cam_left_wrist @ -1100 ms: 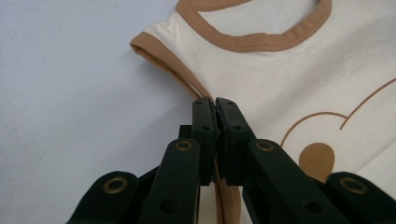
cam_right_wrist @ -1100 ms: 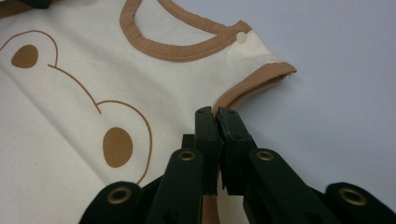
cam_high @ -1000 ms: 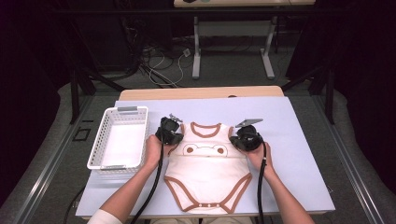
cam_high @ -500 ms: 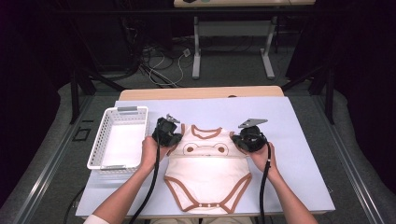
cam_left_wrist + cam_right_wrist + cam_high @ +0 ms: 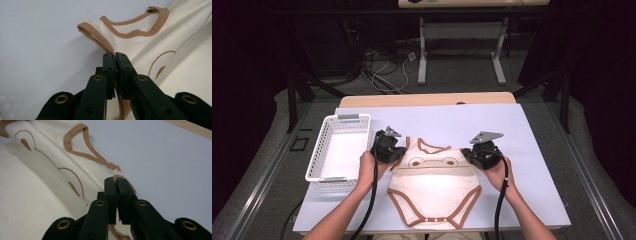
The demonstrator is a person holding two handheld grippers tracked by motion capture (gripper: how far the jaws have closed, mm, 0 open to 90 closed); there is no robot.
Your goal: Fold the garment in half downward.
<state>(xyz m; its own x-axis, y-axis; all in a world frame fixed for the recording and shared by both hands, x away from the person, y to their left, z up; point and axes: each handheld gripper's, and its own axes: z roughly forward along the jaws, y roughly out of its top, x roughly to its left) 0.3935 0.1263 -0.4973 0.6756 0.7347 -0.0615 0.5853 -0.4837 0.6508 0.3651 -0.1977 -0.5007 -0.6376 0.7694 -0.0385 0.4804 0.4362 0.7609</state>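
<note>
A light blue table cover (image 5: pixel 532 150) spreads over the table, and a white plastic basket (image 5: pixel 314 165) stands on its left part, with nothing inside it. In the middle lies a cream baby bodysuit (image 5: pixel 434 192) with brown trim and a printed animal face, snap end toward the person. Its upper part is folded over across the chest, so a crease runs from one side to the other.

The left gripper (image 5: pixel 396 152) is at the left end of this crease and the right gripper (image 5: pixel 468 155) at the right end. In the left gripper view the jaws are pressed together on the brown-trimmed edge (image 5: pixel 100 42) of the garment, just below the shoulder strap. In the right gripper view the jaws are also closed, with a bit of the brown binding (image 5: pixel 115 178) pinched between the tips. Each hand therefore holds one side of the bodysuit, and the cloth near the grips is a little raised from the cover.

The step in hand appears to be folding: the top section is being carried down over the body. The next move probably calls for both grippers to travel together toward the person at the same height, so that the fold stays straight, and then to lay the edge flat before letting go. If one side goes ahead, the crease will likely become skewed.
</note>
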